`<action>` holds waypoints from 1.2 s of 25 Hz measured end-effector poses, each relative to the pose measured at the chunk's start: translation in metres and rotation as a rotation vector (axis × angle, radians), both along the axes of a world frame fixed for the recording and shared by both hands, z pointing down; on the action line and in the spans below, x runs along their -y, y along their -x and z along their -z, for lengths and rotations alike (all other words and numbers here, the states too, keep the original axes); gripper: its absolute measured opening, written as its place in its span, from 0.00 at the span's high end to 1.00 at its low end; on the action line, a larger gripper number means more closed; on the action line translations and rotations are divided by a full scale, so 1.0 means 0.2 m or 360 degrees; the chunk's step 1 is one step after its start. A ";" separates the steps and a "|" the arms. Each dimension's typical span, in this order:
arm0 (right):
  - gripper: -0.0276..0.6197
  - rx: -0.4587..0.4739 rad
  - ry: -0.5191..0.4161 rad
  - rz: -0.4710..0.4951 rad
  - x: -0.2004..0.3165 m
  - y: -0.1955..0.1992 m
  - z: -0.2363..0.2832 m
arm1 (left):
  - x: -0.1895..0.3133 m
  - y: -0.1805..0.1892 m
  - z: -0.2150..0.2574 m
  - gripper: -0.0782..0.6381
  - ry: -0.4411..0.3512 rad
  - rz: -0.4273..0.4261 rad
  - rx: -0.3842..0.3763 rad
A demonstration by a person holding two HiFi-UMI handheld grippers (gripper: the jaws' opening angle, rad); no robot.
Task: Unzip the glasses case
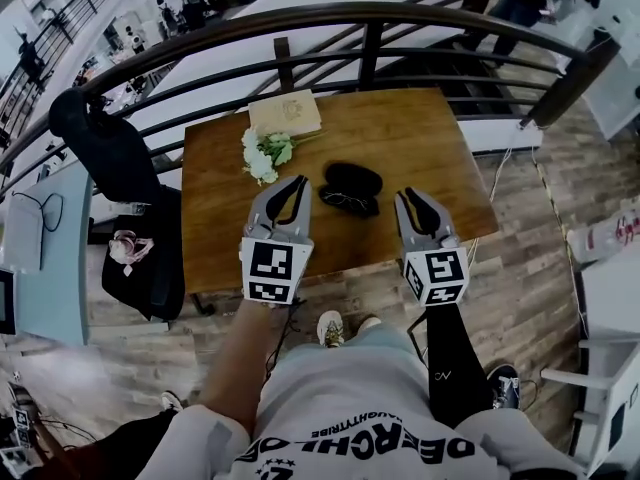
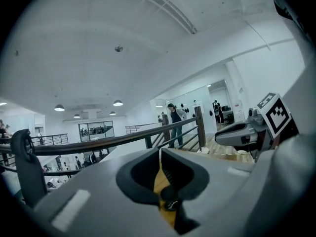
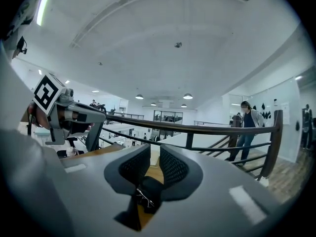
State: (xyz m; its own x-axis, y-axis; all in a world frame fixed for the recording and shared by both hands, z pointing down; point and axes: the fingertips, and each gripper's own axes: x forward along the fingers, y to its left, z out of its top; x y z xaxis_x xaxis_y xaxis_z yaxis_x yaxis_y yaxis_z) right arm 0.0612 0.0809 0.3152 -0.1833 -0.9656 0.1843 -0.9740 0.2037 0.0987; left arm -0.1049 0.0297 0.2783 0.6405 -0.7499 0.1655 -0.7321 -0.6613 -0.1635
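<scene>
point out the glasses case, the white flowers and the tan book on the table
glasses case [image 1: 354, 177]: head view, on its far black half
white flowers [image 1: 262, 156]: head view, on the blooms
tan book [image 1: 285, 114]: head view, on the middle of its cover

Left gripper [image 1: 298, 181], right gripper [image 1: 410, 196]: grey, black pads [image 3: 174, 169], black-white marker cubes [image 1: 272, 271]. White printed tee [image 1: 340, 408]; black sleeve [image 1: 447, 363] on the right arm, probably.

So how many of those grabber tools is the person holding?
2. The left gripper is at the near edge of the table, left of the black glasses case; the right gripper is just right of it. None seem hidden.
</scene>
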 end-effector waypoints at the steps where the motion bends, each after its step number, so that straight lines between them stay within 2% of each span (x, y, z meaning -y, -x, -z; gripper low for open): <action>1: 0.82 0.0006 -0.0010 0.0002 -0.01 0.00 0.01 | -0.01 0.01 0.02 0.86 -0.0007 0.0003 -0.0008; 8: 0.82 0.0028 -0.0046 0.0022 -0.05 -0.01 0.11 | -0.03 0.03 0.10 0.86 -0.0026 0.0007 -0.0026; 19: 0.82 -0.0005 -0.0078 0.0112 0.02 0.07 0.22 | -0.03 0.09 0.23 0.86 -0.0073 0.0027 -0.0037; 20: 0.84 -0.0017 -0.0078 0.0106 0.02 0.07 0.22 | -0.03 0.09 0.24 0.86 -0.0070 0.0029 -0.0046; 21: 0.91 -0.0036 -0.0078 0.0101 0.02 0.06 0.23 | -0.02 0.09 0.24 0.86 -0.0070 0.0029 -0.0053; 30: 0.91 -0.0094 -0.0103 0.0117 0.00 0.09 0.24 | -0.01 0.07 0.23 0.88 -0.0078 -0.0006 -0.0068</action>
